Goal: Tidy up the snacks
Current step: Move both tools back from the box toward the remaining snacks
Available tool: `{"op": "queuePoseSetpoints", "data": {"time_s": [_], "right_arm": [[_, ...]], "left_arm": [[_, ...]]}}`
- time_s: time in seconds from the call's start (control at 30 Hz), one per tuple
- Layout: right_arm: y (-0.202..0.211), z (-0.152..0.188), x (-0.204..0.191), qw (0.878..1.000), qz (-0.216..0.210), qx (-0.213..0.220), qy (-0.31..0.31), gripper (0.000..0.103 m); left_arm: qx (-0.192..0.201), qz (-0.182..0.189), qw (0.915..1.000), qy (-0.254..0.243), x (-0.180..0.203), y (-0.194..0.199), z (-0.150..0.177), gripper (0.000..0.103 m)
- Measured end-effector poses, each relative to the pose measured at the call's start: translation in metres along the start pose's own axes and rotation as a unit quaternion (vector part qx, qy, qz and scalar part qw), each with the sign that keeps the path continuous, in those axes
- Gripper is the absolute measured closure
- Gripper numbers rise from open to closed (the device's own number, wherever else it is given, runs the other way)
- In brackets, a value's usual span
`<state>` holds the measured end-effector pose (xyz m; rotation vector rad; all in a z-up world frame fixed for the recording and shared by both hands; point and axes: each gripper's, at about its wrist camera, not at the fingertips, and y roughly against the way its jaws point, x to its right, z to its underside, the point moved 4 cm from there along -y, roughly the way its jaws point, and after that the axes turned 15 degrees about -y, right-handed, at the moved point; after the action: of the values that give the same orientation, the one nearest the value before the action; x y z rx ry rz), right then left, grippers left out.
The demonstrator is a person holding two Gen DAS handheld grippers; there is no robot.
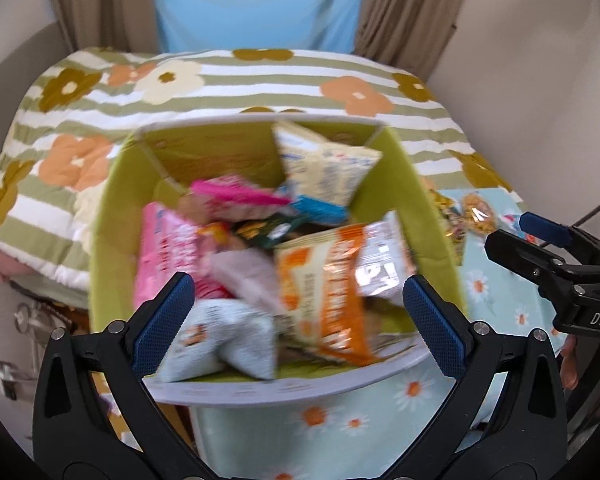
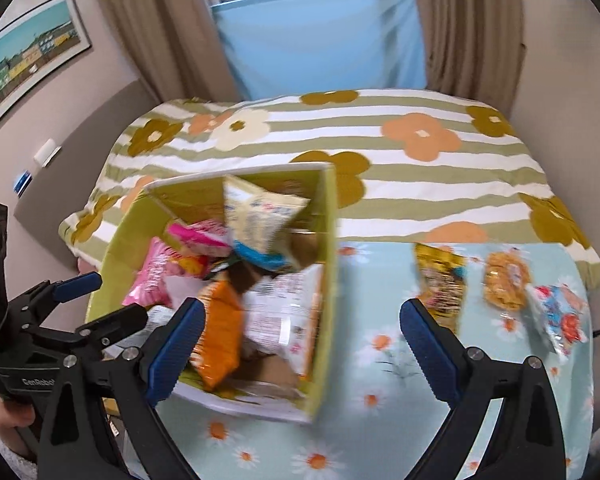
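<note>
A green cardboard box [image 1: 110,216] stands on the daisy tablecloth, filled with several snack packs: an orange one [image 1: 324,292], a pink one [image 1: 164,256], a cream one [image 1: 328,168] and a pale blue-white one [image 1: 224,344]. My left gripper [image 1: 298,300] hovers open over the box's near edge, holding nothing. Over the box's right wall [image 2: 327,280] and the cloth, my right gripper [image 2: 304,316] is also open and empty. Three packs lie on the table right of the box: yellow [image 2: 440,280], golden-orange [image 2: 506,280] and blue-red-white [image 2: 556,316]. Both views are motion-blurred.
The table carries a light blue daisy cloth [image 2: 380,380]. Behind it is a bed with a green-striped floral quilt [image 2: 340,136], then beige curtains [image 2: 152,28] and a window. A framed picture [image 2: 32,56] hangs on the left wall. A dark cable [image 1: 596,208] runs at the right.
</note>
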<state>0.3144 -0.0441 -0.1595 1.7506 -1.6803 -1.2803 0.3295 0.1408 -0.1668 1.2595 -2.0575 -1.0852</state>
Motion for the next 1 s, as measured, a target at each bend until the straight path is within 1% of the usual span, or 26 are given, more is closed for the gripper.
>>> {"op": "queuePoseSetpoints", "data": {"time_s": [0.1, 0.27, 0.47, 0.53, 0.57, 0.67, 0.8, 0.87, 0.9, 1.0], "right_arm": [[0.015, -0.005, 0.034, 1.0, -0.004, 0.009, -0.005, 0.006], [0.037, -0.016, 0.083, 1.0, -0.009, 0.009, 0.009, 0.006], [0.058, -0.025, 0.148, 0.999, -0.007, 0.036, 0.034, 0.006], [0.059, -0.027, 0.169, 0.998, 0.001, 0.042, 0.043, 0.001], [0.059, -0.027, 0.178, 0.998, 0.006, 0.043, 0.047, 0.001], [0.054, -0.029, 0.204, 0.997, 0.016, 0.046, 0.059, 0.001], [0.038, -0.028, 0.237, 0.996, 0.05, 0.031, 0.059, 0.001], [0.028, -0.027, 0.253, 0.996, 0.069, 0.019, 0.05, 0.001], [0.024, -0.025, 0.26, 0.996, 0.079, 0.019, 0.046, 0.001], [0.014, -0.02, 0.271, 0.995, 0.092, 0.017, 0.046, 0.001]], "left_arm": [[0.009, -0.005, 0.9999, -0.012, 0.033, 0.0, -0.015, 0.0], [0.023, -0.008, 0.9996, -0.011, 0.088, -0.001, -0.04, 0.0], [0.014, -0.014, 0.9993, -0.031, 0.163, -0.028, -0.065, 0.0], [0.009, -0.012, 0.9994, -0.032, 0.184, -0.039, -0.072, 0.0], [0.009, -0.01, 0.9994, -0.031, 0.194, -0.045, -0.075, 0.0], [0.006, -0.01, 0.9996, -0.026, 0.213, -0.067, -0.079, 0.0], [-0.015, -0.018, 0.9993, -0.029, 0.232, -0.108, -0.082, 0.0], [-0.025, -0.022, 0.9989, -0.034, 0.236, -0.124, -0.082, 0.0], [-0.03, -0.023, 0.9986, -0.037, 0.238, -0.132, -0.082, 0.0], [-0.049, -0.022, 0.9978, -0.04, 0.24, -0.16, -0.08, 0.0]]}}
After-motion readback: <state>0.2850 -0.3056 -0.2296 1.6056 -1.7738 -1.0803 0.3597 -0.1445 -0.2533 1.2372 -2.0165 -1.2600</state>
